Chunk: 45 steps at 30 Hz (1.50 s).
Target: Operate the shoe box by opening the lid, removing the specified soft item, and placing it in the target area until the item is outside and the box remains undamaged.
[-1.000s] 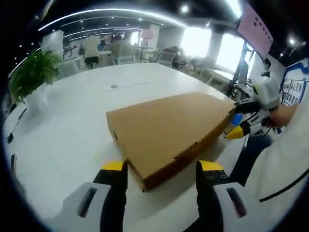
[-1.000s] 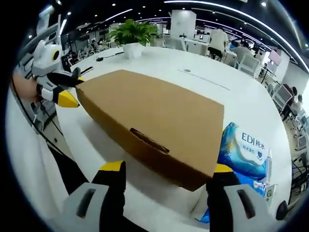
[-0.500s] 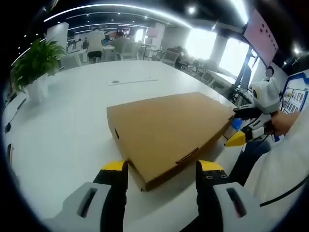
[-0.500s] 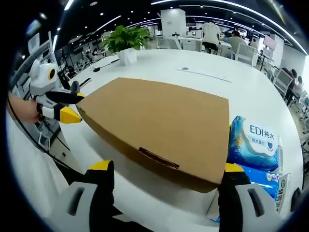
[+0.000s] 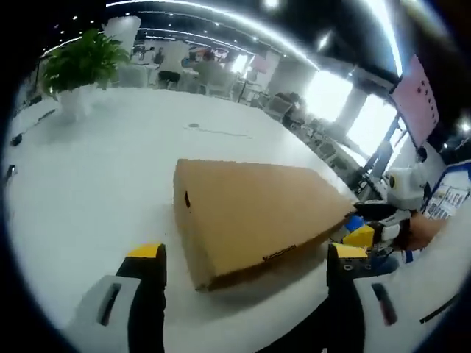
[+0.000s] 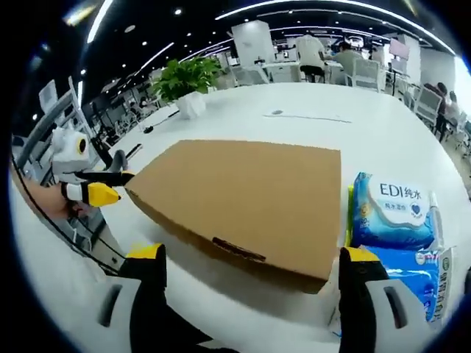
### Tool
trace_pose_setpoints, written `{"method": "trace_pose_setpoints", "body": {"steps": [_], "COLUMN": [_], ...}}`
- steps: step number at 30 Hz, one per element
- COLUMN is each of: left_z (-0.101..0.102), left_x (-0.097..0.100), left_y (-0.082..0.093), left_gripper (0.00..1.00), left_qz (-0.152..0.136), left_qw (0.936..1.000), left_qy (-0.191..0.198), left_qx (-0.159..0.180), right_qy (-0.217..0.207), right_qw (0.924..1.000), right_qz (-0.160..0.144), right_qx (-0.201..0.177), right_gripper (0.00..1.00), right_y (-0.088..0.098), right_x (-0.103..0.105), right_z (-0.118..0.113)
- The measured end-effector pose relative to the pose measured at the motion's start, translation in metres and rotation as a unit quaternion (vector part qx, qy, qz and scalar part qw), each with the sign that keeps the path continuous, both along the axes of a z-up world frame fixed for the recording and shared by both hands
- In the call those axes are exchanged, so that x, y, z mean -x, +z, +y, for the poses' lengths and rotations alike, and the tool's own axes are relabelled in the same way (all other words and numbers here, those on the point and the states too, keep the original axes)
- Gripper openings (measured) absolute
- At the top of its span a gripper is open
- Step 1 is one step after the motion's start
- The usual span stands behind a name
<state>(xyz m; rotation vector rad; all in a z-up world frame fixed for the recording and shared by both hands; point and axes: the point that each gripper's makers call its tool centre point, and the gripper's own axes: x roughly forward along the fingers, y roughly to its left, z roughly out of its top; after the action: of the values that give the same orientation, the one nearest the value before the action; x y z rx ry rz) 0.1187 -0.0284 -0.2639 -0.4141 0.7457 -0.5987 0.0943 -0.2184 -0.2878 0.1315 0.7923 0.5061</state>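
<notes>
Around me spreads a wide white table (image 5: 88, 184) with a potted plant (image 6: 188, 81) at its far end, office chairs (image 6: 364, 73) and seated people (image 6: 313, 55) beyond, bright windows (image 5: 327, 95), and ceiling light strips (image 6: 287, 11) curving over the dark ceiling.

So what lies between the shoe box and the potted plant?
Bare white table top and nothing else. In the right gripper view the stretch from the shoe box up to the potted plant carries no object.

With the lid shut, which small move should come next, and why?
Probably bring both open hand-held grippers to the front edge of the flat brown cardboard shoe box near its tab slot and lift the lid: the box is closed on the white table, neither gripper touching it.
</notes>
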Motion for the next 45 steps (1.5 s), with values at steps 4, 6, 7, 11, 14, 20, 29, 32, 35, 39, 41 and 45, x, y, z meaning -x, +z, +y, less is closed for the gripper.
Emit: {"method": "trace_pose_setpoints", "body": {"steps": [4, 6, 7, 11, 14, 20, 29, 32, 35, 39, 41, 45], "left_z": [0.001, 0.006, 0.006, 0.013, 0.028, 0.025, 0.02, 0.026, 0.023, 0.026, 0.025, 0.017], "left_x": [-0.001, 0.0, 0.0, -0.005, -0.009, 0.006, 0.013, 0.014, 0.012, 0.011, 0.011, 0.012], "left_y": [0.008, 0.006, 0.006, 0.014, 0.012, 0.001, -0.008, -0.013, -0.01, -0.013, -0.012, -0.01], "left_gripper": [0.99, 0.99, 0.99, 0.99, 0.99, 0.91, 0.82, 0.8, 0.72, 0.72, 0.71, 0.72], "left_qz": [0.024, 0.039, 0.046, 0.072, 0.092, 0.161, 0.198, 0.2, 0.233, 0.265, 0.26, 0.261], "left_qw": [0.9973, 0.9951, 0.9938, 0.9756, 0.9552, 0.9307, 0.9101, 0.9056, 0.8689, 0.8138, 0.8167, 0.8233], "left_qy": [0.044, 0.057, 0.064, 0.134, 0.207, 0.236, 0.246, 0.263, 0.285, 0.343, 0.336, 0.326], "left_qx": [0.054, 0.07, 0.079, 0.159, 0.19, 0.228, 0.268, 0.266, 0.331, 0.387, 0.39, 0.385], "right_qy": [-0.03, -0.04, -0.046, -0.083, -0.124, -0.164, -0.204, -0.236, -0.246, -0.259, -0.278, -0.301], "right_qw": [0.9985, 0.998, 0.9977, 0.9891, 0.9752, 0.9576, 0.92, 0.8803, 0.855, 0.8147, 0.8023, 0.7897], "right_qz": [0.001, 0.011, 0.012, 0.027, 0.035, 0.074, 0.141, 0.165, 0.189, 0.203, 0.209, 0.2], "right_qx": [-0.045, -0.048, -0.049, -0.119, -0.18, -0.225, -0.303, -0.377, -0.415, -0.477, -0.485, -0.496], "right_gripper": [1.0, 1.0, 0.99, 0.99, 1.0, 1.0, 1.0, 0.96, 0.89, 0.81, 0.78, 0.77], "right_y": [0.011, 0.011, 0.011, 0.021, 0.032, 0.035, 0.021, 0.025, 0.022, 0.023, 0.02, 0.016], "right_x": [-0.003, -0.002, -0.002, -0.005, -0.01, -0.006, 0.015, 0.017, 0.019, 0.018, 0.019, 0.016], "right_z": [0.0, -0.006, -0.008, -0.005, -0.007, -0.01, -0.008, -0.003, 0.003, 0.003, -0.003, -0.012]}}
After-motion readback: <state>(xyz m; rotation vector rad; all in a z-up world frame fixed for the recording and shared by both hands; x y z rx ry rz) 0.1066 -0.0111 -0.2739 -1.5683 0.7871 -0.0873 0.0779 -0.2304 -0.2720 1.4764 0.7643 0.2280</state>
